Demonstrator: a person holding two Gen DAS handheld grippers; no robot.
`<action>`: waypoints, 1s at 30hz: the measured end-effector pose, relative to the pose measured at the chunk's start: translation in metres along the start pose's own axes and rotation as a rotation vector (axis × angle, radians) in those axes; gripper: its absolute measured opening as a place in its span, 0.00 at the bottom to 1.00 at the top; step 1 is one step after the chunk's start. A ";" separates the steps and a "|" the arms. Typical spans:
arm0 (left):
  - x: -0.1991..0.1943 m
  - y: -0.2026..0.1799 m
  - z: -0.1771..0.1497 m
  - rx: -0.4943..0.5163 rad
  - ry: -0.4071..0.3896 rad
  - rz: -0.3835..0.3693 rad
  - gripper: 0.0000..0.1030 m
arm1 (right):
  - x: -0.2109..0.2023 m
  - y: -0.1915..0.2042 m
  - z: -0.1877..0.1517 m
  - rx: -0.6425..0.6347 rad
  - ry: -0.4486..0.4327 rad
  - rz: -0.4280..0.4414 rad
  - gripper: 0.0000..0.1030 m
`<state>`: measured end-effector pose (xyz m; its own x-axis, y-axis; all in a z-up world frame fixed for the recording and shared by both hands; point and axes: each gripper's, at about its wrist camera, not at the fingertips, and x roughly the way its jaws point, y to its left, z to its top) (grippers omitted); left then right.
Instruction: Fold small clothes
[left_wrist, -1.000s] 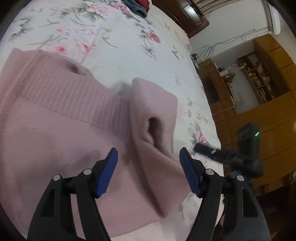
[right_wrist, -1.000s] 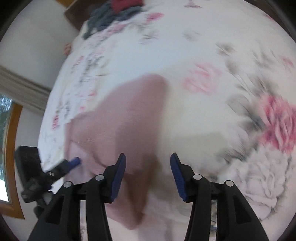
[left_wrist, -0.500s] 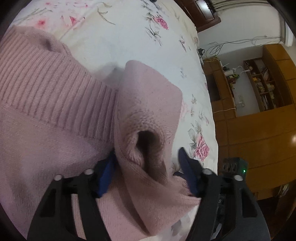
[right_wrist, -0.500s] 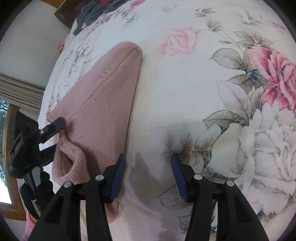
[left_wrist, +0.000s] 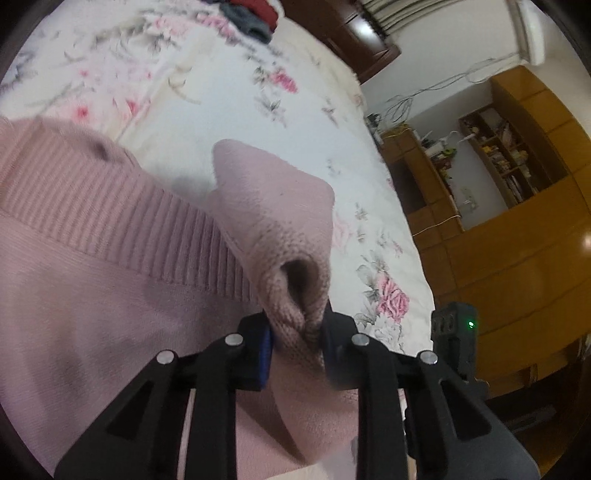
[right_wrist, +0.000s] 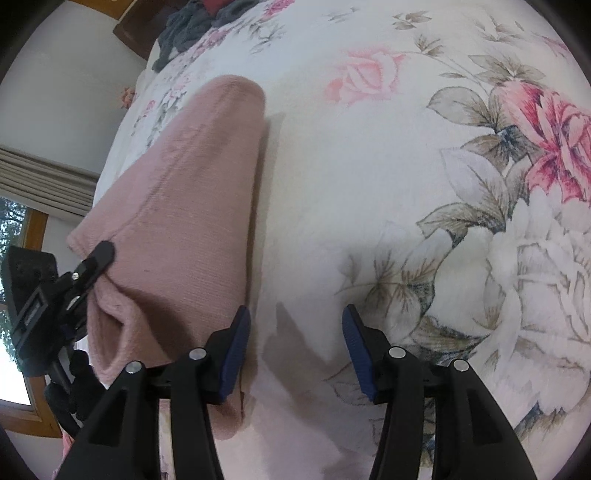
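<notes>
A pink knitted sweater lies spread on a bed covered with a white floral bedspread, its wide ribbed band running across the garment in the left wrist view. The left gripper has its blue-padded fingers pressed together on the open cuff end of one sleeve, pinching the knit so that the cuff bunches up between them; the rest of the sleeve stretches away from the fingers across the bedspread. In the right wrist view the same sleeve shows as a long pink strip lying toward the bed's left edge, with the left gripper clamped on its near end. The right gripper hangs over bare bedspread just beside the sleeve, its fingers spread wide apart and holding nothing, the left pad close to the sleeve's long edge; whether it touches the knit cannot be told. A large red rose printed on the cloth sits toward the right edge of that view. At the far end of the bed lies a heap of dark grey and red clothes. Beyond the bed's right edge stand wooden cabinets and open shelves against a white wall.
</notes>
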<state>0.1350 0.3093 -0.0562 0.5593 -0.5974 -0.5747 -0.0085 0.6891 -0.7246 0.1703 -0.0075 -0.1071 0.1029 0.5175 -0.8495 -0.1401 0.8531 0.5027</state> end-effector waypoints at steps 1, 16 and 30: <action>-0.007 0.001 0.001 0.002 -0.009 -0.002 0.20 | -0.001 0.001 -0.001 -0.002 0.000 0.002 0.52; -0.145 0.084 0.031 -0.079 -0.166 0.100 0.20 | 0.014 0.068 -0.019 -0.147 0.031 0.097 0.56; -0.122 0.175 0.006 -0.162 -0.039 0.134 0.22 | 0.064 0.133 -0.049 -0.227 0.170 0.208 0.59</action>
<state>0.0707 0.5053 -0.1104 0.5759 -0.4861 -0.6573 -0.2165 0.6845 -0.6961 0.1100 0.1357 -0.1028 -0.1137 0.6441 -0.7565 -0.3578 0.6838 0.6359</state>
